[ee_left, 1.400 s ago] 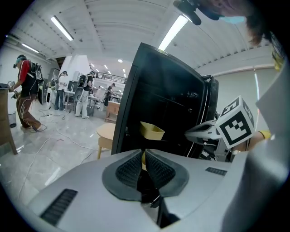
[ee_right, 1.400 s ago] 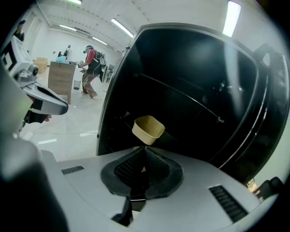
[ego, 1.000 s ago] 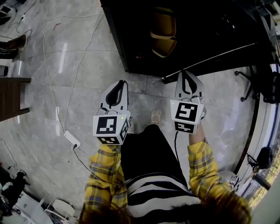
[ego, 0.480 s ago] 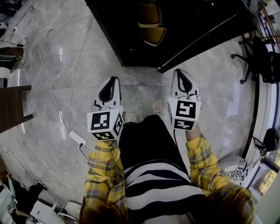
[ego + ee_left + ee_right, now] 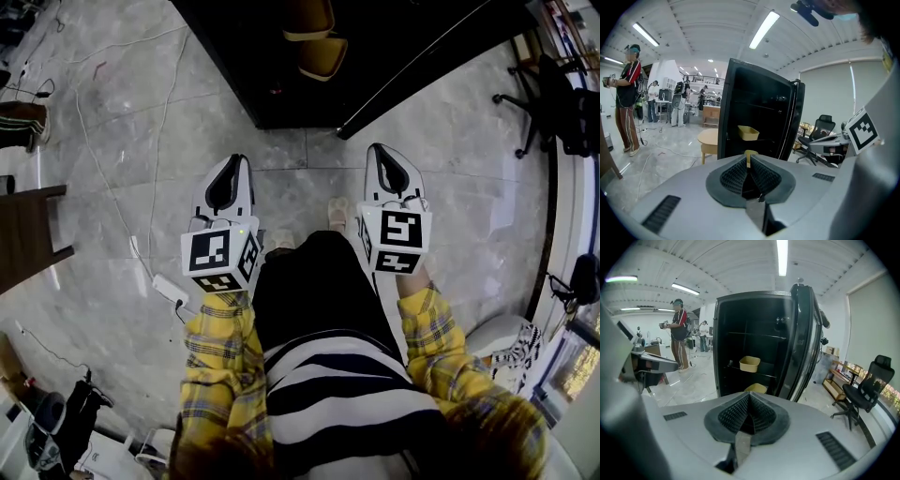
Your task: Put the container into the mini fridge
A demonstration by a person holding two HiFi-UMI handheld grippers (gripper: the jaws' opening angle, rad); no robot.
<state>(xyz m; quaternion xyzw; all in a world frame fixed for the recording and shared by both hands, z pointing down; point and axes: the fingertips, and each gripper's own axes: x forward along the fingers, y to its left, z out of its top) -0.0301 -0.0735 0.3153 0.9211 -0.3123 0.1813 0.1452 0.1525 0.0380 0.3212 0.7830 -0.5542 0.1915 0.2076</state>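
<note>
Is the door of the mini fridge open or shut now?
Open: its door stands swung aside, and a yellow container shows inside.

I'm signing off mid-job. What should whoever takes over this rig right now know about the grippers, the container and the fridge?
Left gripper: jaws shut, nothing held.
Right gripper: jaws shut, nothing held.
Mini fridge: straight ahead, door open.
Inside: one yellow container on the upper shelf, a second container lower down.
Done: the placing looks finished.
Left: probably just closing the door, if that is wanted.
</note>
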